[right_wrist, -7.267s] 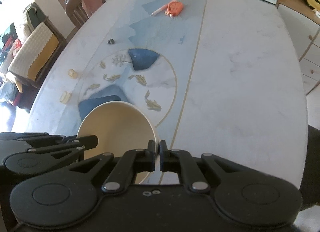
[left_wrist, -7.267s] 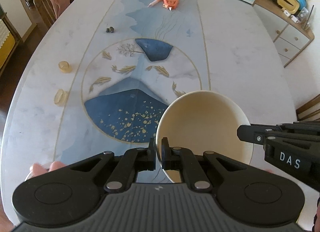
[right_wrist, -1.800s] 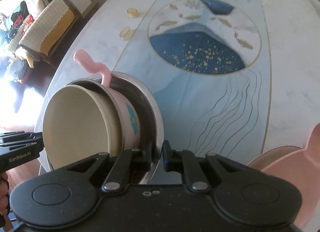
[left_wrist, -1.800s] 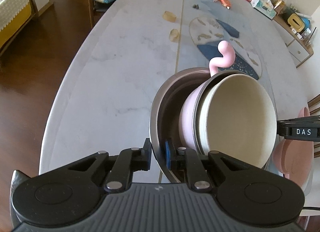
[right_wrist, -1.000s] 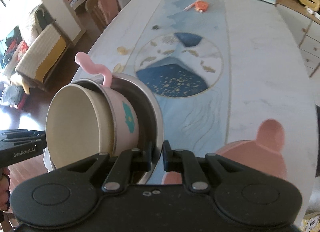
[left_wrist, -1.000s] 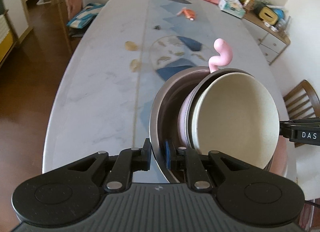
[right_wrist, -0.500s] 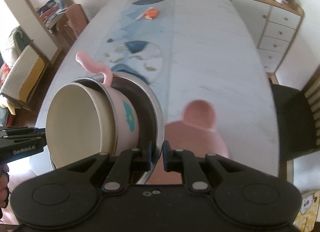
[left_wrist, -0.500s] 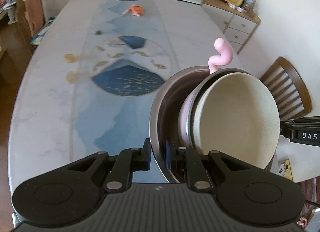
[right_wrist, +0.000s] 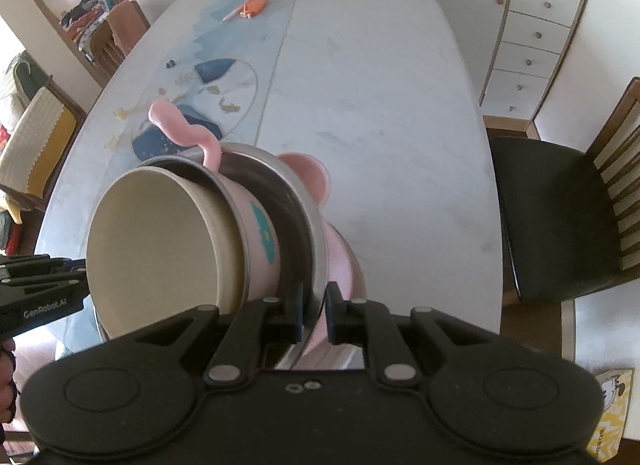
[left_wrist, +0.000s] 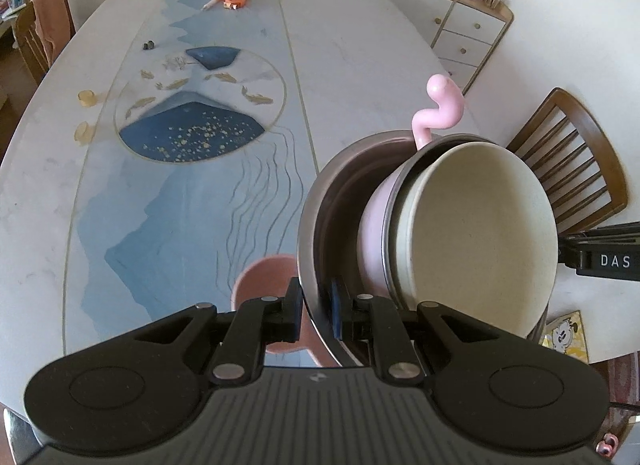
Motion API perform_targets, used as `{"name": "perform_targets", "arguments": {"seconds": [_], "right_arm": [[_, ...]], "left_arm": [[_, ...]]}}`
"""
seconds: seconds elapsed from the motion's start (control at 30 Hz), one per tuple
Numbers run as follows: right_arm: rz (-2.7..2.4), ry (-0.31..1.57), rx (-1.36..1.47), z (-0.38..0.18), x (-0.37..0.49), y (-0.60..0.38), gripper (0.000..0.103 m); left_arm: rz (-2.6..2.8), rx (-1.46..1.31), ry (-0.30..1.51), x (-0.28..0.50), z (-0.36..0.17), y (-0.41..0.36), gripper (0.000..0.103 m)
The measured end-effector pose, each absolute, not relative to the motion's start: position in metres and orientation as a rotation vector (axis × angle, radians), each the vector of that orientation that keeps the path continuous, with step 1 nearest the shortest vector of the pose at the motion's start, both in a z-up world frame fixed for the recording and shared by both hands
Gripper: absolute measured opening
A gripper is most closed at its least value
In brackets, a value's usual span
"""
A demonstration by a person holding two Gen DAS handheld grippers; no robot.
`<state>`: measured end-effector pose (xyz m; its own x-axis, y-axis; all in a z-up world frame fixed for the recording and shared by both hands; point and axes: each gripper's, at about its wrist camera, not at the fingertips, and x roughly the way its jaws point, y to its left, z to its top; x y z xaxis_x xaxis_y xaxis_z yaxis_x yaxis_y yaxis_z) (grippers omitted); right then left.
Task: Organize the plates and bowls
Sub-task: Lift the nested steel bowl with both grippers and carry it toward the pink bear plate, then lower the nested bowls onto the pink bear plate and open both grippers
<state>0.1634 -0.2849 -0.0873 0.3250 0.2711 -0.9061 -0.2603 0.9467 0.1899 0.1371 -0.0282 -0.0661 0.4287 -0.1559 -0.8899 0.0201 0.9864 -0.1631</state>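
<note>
Above the near end of the long marble table [left_wrist: 360, 65], a nested stack hangs in the air between the two grippers: a cream bowl [left_wrist: 476, 233] sits inside a pink bowl [left_wrist: 376, 221] with a curly pink handle [left_wrist: 438, 105], and both sit inside a steel bowl [left_wrist: 320, 201]. The left gripper [left_wrist: 315, 311] is clenched on the steel bowl's rim, one pad inside the wall and one outside, and the right gripper [right_wrist: 313, 313] pinches the same rim from the opposite side. Gripping only the outermost bowl at two opposed points probably lets the whole stack travel as one piece, the inner bowls resting by their own weight. Both views show the stack on a slant, though the steep downward aim of the cameras may account for part of that.

Directly beneath it, on the table, lies a pink plate [right_wrist: 308, 173] with rounded ears, partly hidden by the stack. Judging from this alignment, the stack is likely meant to be set down on that plate, which would gather the dishes into one pile.
</note>
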Motion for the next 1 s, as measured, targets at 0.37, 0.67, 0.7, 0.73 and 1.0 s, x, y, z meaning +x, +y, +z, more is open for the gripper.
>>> {"name": "perform_targets", "arguments": {"seconds": [0.37,0.67,0.7,0.73,1.0], "right_arm": [[0.441,1.207,-0.073,-0.111,0.170,-0.287,0.012],[0.468,1.212,-0.090,-0.123,0.176,-0.289,0.012],[0.469,1.212,-0.091,-0.124,0.177,-0.289,0.012],[0.470,1.211,-0.091,-0.125,0.178,-0.289,0.012],[0.482,1.213,-0.055,-0.128,0.182,-0.293,0.015]], "left_arm": [[-0.007,-0.161,1.133,0.124,-0.091,-0.043,0.014],[0.041,-0.169,1.143,0.124,-0.103,-0.050,0.014],[0.042,-0.164,1.140,0.124,-0.102,-0.051,0.014],[0.045,-0.160,1.138,0.125,-0.102,-0.052,0.014],[0.063,-0.144,1.146,0.130,-0.103,-0.055,0.015]]}}
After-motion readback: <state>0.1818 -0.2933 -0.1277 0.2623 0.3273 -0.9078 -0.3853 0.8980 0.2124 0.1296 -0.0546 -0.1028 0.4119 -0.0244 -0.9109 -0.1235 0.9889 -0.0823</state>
